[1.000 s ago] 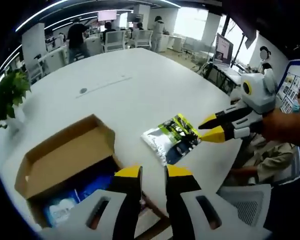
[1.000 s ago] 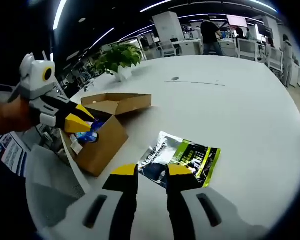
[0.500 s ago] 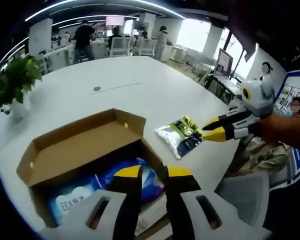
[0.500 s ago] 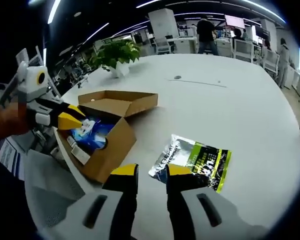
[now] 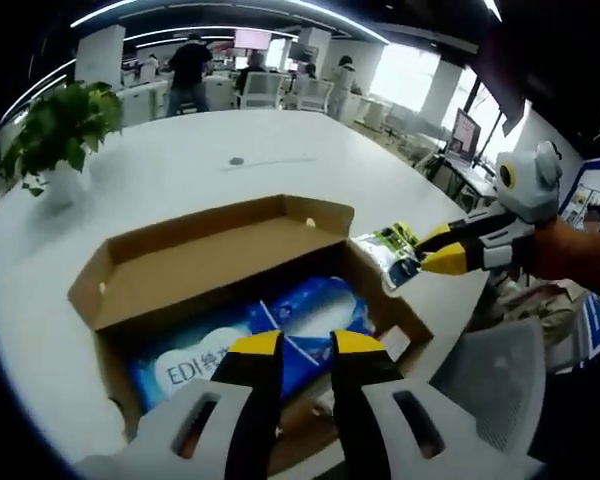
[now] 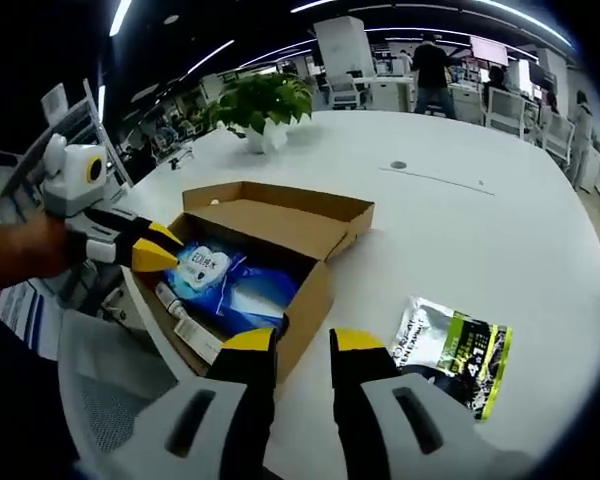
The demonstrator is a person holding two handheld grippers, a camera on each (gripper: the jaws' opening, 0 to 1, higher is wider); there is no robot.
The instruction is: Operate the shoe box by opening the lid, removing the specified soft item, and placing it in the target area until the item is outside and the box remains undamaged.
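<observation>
The box (image 5: pixel 230 290) sat open on the white table (image 5: pixel 180 180), a blue soft pack (image 5: pixel 250 340) inside; a green pouch (image 6: pixel 450 350) lay beside it. The left tool (image 5: pixel 305 350) and right tool (image 6: pixel 302 345) hovered slightly open, holding nothing. The pack looked light and squashy; pinching a loose edge seemed best.

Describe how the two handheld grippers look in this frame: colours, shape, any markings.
Both match: light grey moulded bodies with slotted jaw arms ending in yellow tips over black. The left gripper and right gripper each carry a rounded grey head with a yellow-ringed dark disc. No cables or sleeves can be made out.
</observation>
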